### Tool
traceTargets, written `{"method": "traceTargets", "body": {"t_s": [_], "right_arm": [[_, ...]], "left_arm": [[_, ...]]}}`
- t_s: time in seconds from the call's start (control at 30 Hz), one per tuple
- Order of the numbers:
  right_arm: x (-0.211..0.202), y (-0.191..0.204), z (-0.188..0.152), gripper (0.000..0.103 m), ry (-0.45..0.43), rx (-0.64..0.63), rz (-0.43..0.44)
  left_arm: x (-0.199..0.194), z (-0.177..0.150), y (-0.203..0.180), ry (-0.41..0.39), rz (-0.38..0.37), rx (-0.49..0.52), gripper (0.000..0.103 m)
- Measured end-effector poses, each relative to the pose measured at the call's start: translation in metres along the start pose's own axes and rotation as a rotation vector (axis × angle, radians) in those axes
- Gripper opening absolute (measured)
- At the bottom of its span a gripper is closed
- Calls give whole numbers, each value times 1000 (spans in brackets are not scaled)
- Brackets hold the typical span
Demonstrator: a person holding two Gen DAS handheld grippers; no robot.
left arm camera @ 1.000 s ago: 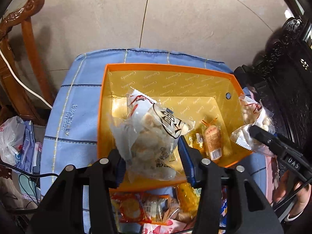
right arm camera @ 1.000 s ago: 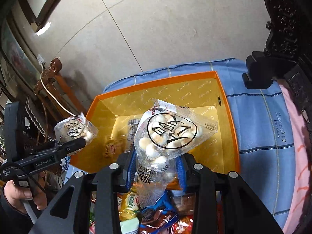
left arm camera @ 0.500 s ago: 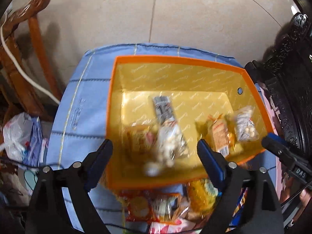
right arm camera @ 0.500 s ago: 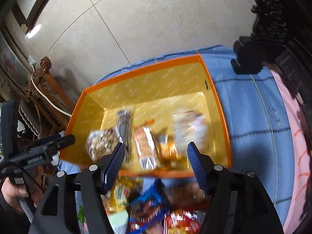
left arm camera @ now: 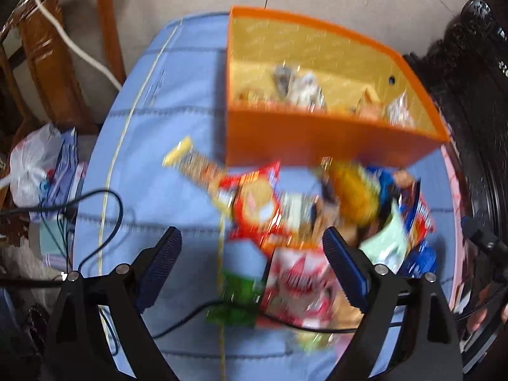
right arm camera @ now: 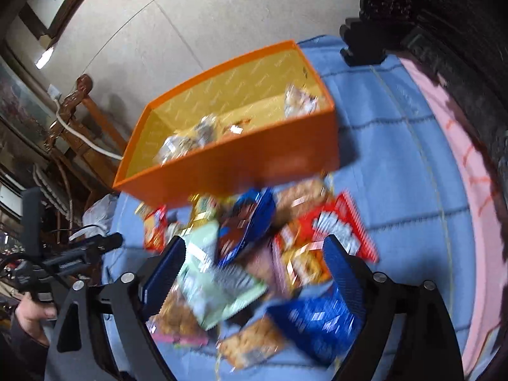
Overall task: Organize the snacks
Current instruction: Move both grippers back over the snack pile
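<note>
Both frames blurred by motion; detail on the packets is poor.

Left gripper (left arm camera: 250,263): jaws spread wide and opening, nothing between the pads. It hangs over the near edge of the snack pile (left arm camera: 304,209), pointing steeply down at the blue quilted cloth (left arm camera: 152,120). A red packet (left arm camera: 257,206) with a round picture lies just ahead of its fingers; a green and white packet (left arm camera: 241,282) and a red and white packet (left arm camera: 298,282) lie below and between them. A black cable (left arm camera: 104,219) runs across the cloth beside the left finger.

Right gripper (right arm camera: 254,263): jaws likewise wide and opening, nothing gripped. Under it the pile shows a pale green packet (right arm camera: 219,282), a blue packet (right arm camera: 247,222), a red packet with white lettering (right arm camera: 336,228) and a larger blue bag (right arm camera: 317,324) by its right finger.

Orange box (left arm camera: 317,139): stands on the cloth just beyond the pile, open top, yellow inside. Several snack bags lie on its floor, among them a clear bag of pale round pieces (right arm camera: 298,101) at the right end and another (right arm camera: 177,146) toward the left end. Labels unreadable.

A hand (right arm camera: 31,311) grasping the left gripper's handle shows at the lower left of the right view. A wooden chair (left arm camera: 47,50) with a white cord stands beside the cloth.
</note>
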State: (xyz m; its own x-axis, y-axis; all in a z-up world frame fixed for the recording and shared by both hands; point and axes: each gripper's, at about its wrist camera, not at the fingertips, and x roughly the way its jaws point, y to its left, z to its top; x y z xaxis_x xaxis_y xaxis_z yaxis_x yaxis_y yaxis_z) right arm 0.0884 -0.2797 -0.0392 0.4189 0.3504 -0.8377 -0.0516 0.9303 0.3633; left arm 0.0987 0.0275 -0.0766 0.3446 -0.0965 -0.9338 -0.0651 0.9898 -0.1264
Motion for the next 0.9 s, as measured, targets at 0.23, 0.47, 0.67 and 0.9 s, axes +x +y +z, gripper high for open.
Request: {"method": "traceTargets", "body": {"t_s": [0.23,0.47,0.67,0.9], "right_arm": [[-7,15,-51,89,65,-19,22],[-15,1,-77,89,63,14,-28],[-13,-35,-85,89,69,100,-110],[11,-52,-85,89,122,100,-155]], "left_arm": [[4,-37,17,60,-12,-22,88],[3,-48,14,86,-40,-8,88],[1,-52,7,89,-40,13,88],[1,-53,6,88,-38,9,88]]}}
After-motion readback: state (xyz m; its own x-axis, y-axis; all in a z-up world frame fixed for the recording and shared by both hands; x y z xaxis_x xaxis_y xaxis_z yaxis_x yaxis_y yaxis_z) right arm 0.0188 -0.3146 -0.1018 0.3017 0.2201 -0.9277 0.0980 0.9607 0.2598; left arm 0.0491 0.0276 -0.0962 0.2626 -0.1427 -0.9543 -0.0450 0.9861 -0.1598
